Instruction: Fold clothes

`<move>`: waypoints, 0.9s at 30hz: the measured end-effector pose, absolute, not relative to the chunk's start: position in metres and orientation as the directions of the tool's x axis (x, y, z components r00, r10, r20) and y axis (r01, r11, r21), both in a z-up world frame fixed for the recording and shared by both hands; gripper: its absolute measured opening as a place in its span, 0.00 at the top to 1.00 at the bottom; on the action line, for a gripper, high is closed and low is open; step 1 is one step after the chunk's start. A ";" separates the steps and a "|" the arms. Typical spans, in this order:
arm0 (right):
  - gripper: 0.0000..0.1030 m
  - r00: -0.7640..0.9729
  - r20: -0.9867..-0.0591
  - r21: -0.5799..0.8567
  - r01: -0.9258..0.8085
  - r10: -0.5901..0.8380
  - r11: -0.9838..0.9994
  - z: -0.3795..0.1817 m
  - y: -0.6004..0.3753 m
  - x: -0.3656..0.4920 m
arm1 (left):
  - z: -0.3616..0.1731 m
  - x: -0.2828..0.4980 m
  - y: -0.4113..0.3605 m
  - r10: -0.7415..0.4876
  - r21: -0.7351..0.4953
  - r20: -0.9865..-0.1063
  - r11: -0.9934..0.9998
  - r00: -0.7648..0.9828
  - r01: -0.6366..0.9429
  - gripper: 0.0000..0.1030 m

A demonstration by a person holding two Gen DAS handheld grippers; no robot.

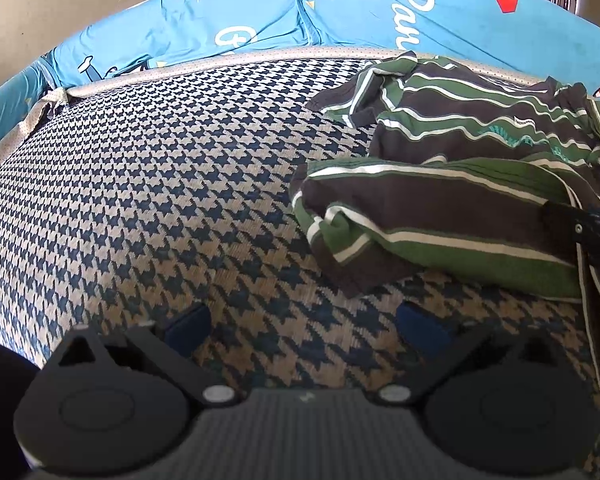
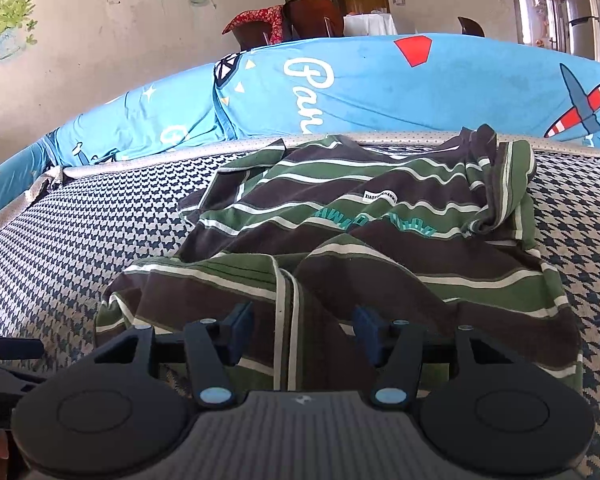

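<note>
A crumpled shirt (image 1: 460, 152) with green, dark brown and white stripes lies on the houndstooth seat cushion (image 1: 160, 184). In the left wrist view it lies to the right. My left gripper (image 1: 304, 328) is open low over bare houndstooth fabric, left of the shirt's near hem and not touching it. In the right wrist view the shirt (image 2: 380, 216) fills the middle, a small white label showing on its chest. My right gripper (image 2: 303, 334) is open, its blue pads (image 2: 240, 332) on either side of a raised fold at the near hem. They do not pinch it.
Blue cartoon-print back cushions (image 2: 380, 80) rise behind the seat, past a beige piped edge (image 2: 160, 156). Beyond them are a wall with plant decals (image 2: 8, 16), dark chairs (image 2: 312, 16), a white-clothed table and a fridge (image 2: 596, 12). Bare houndstooth spreads left of the shirt.
</note>
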State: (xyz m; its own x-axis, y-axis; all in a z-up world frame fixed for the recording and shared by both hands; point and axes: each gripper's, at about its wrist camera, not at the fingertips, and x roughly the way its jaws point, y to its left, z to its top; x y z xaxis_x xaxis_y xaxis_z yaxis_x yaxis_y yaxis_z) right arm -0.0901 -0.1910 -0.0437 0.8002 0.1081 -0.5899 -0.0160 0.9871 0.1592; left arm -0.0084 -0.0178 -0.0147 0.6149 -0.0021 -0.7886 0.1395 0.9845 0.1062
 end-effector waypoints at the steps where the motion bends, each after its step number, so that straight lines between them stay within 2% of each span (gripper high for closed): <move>1: 0.47 0.798 -0.592 0.161 -0.021 0.113 0.987 -0.045 -0.191 -0.090 | -0.015 -0.009 -0.018 -0.001 0.109 -0.787 0.984 0.616 0.140 0.00; 2: 0.50 0.795 -0.595 0.162 -0.027 0.119 0.986 -0.046 -0.190 -0.089 | -0.015 -0.009 -0.019 0.001 0.111 -0.786 0.984 0.618 0.140 0.00; 4: 0.64 0.793 -0.595 0.164 -0.042 0.133 0.986 -0.045 -0.189 -0.092 | -0.015 -0.009 -0.020 0.007 0.120 -0.782 0.983 0.624 0.139 0.00; 5: 0.77 0.794 -0.591 0.166 -0.051 0.141 0.985 -0.043 -0.188 -0.095 | -0.014 -0.009 -0.020 0.011 0.126 -0.778 0.982 0.628 0.139 0.00; 6: 0.84 0.795 -0.588 0.168 -0.060 0.149 0.984 -0.042 -0.188 -0.099 | -0.014 -0.009 -0.020 0.017 0.133 -0.773 0.982 0.634 0.137 0.00; 10: 0.88 0.799 -0.574 0.173 -0.098 0.181 0.980 -0.034 -0.186 -0.112 | -0.009 -0.013 -0.021 0.040 0.164 -0.741 0.979 0.670 0.124 0.00; 19: 0.89 0.792 -0.555 0.152 -0.206 0.256 0.967 -0.017 -0.174 -0.182 | 0.029 -0.025 -0.003 0.059 0.149 -0.655 0.988 0.753 0.052 0.00; 23: 0.89 0.756 -0.576 0.137 -0.284 0.309 0.949 -0.019 -0.165 -0.215 | 0.046 -0.031 0.001 0.065 0.147 -0.615 0.989 0.786 0.034 0.00; 27: 0.88 0.718 -0.620 0.132 -0.302 0.316 0.944 -0.026 -0.160 -0.236 | 0.056 -0.034 0.000 0.039 0.124 -0.616 0.991 0.787 0.048 0.00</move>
State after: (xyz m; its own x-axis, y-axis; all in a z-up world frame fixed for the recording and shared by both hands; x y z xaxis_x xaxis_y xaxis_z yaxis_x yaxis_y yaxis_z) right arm -0.2361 -0.1596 -0.0259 0.7183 0.3163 -0.6197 -0.3019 0.9442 0.1320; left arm -0.0341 -0.0003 0.0562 0.7871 0.0394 -0.6155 0.0477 0.9911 0.1245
